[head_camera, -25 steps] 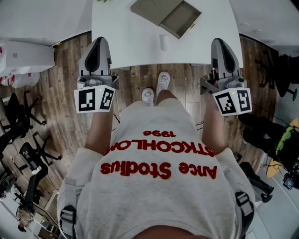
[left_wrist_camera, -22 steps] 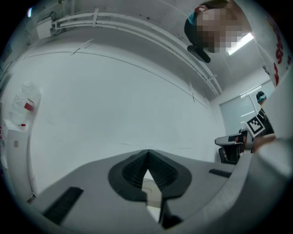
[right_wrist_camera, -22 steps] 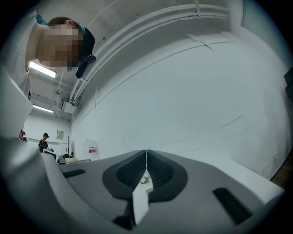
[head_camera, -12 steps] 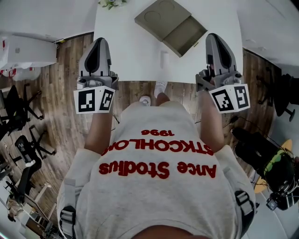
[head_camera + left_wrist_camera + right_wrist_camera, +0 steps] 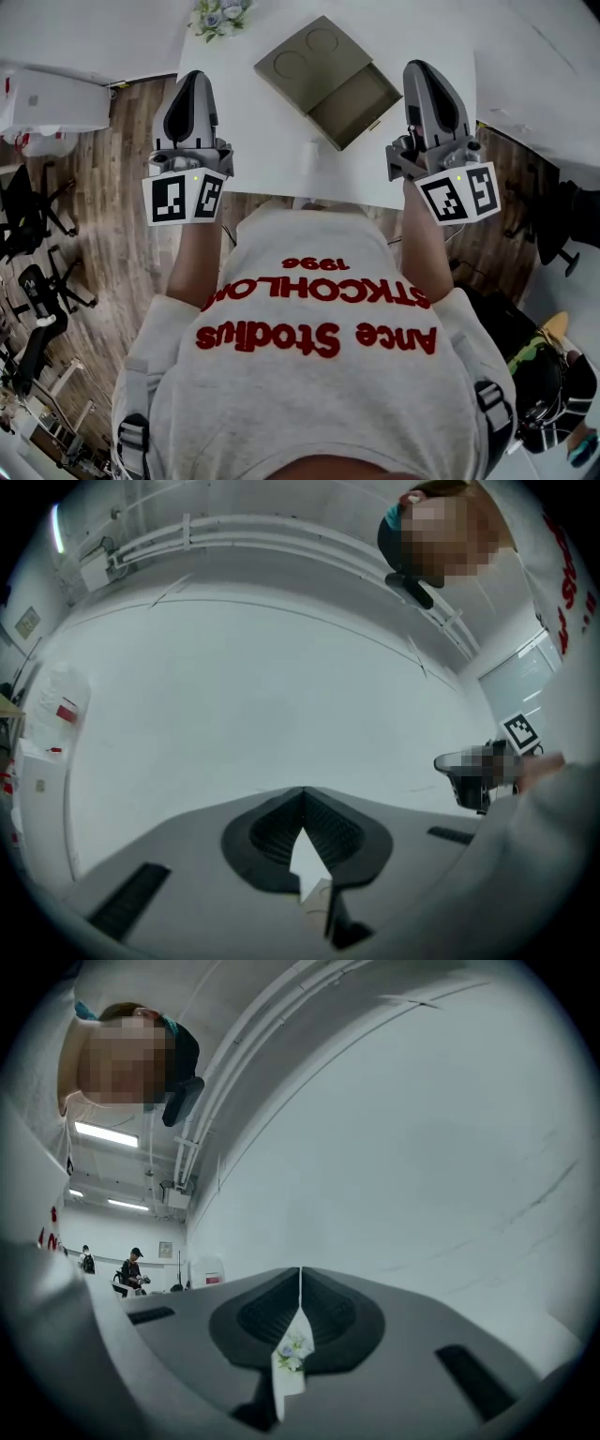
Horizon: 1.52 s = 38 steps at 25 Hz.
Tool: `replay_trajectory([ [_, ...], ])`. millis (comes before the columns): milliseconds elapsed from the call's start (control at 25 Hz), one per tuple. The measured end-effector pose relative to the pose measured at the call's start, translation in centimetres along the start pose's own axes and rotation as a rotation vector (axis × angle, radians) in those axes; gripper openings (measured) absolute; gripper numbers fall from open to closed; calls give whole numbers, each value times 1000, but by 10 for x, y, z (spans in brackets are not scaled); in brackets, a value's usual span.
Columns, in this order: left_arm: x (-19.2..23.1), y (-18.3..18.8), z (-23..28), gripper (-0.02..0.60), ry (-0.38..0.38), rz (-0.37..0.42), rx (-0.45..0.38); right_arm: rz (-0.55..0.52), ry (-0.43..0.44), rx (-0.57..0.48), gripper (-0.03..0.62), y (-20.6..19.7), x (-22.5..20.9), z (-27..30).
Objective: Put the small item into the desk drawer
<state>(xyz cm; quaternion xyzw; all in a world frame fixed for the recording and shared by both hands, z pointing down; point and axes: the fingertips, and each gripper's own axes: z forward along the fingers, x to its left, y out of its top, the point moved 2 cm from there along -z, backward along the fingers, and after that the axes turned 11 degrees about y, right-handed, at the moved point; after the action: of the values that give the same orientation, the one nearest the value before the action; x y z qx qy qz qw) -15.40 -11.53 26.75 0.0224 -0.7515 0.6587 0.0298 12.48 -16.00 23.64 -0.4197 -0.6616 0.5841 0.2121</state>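
Both left tongs [image 5: 193,82] and right tongs [image 5: 421,70] have reached the table [image 5: 248,131], shut and empty. The small item [image 5: 307,156] lies before the open drawer [image 5: 357,105]. This looks like the approach; next, one pair should open over it.

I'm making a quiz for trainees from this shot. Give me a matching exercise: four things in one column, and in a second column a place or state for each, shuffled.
Things:
1. drawer
2. small white item
3. flowers
4. right tongs

Places and states:
A. at the far left corner of the table
B. shut, nothing held
C. pulled open
D. lying on the table near its front edge

Pairs: 1-C, 2-D, 3-A, 4-B
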Motion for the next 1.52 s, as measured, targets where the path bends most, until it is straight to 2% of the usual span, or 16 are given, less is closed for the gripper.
replay_trajectory([
  [200,-5,-8,11,5,20,5,16,21,31,17,8,-5,-16,13],
  [400,-4,-13,22,5,12,10,28,31,20,28,8,-11,-22,18],
  [880,-13,-15,63,5,-129,-6,46,-6,-142,32,8,-7,-32,14],
  [1120,-7,-17,71,5,-150,-11,51,-5,-171,54,9,-16,-26,21],
  [1320,-19,-34,63,5,-164,-16,99,38,-186,132,9,-42,-26,8],
  [1520,-19,-59,55,6,-176,-21,158,123,-185,273,37,-97,-20,2],
])
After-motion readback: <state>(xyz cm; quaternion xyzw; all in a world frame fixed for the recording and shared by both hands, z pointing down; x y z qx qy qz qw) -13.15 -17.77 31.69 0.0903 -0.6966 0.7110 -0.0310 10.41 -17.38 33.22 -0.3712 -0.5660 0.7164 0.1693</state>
